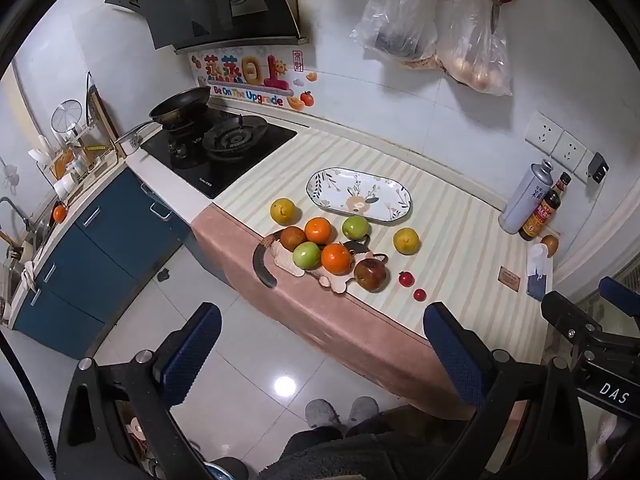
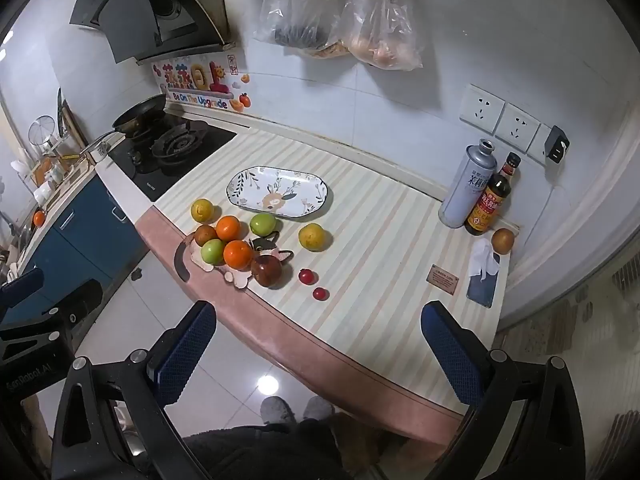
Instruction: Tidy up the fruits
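Note:
An oval flowered plate [image 1: 394, 208] [image 2: 316, 196] lies bare on the striped counter. In front of it, fruit is piled on a cat-shaped mat [image 1: 288, 262] [image 2: 240, 278]: two oranges [image 1: 336, 258] [image 2: 238, 255], two green apples [image 1: 306, 255] [image 2: 212, 251], a brown fruit [image 1: 292, 237] and a dark red pomegranate [image 1: 370, 275] [image 2: 267, 270]. Two yellow citrus [image 1: 406, 241] [image 2: 312, 237] and two small red fruits [image 1: 405, 279] [image 2: 306, 277] lie loose beside it. My left gripper [image 1: 322, 354] and right gripper [image 2: 316, 350] hang open, held back from the counter edge, nothing between their fingers.
A gas hob with a frying pan [image 1: 180, 106] lies left of the striped mat. A grey can [image 2: 466, 184], a sauce bottle [image 2: 488, 208], a brown fruit [image 2: 503, 241], a tissue and a phone [image 2: 482, 284] stand at the right. Bags [image 2: 340, 12] hang on the wall. Slippered feet [image 1: 342, 412] show below.

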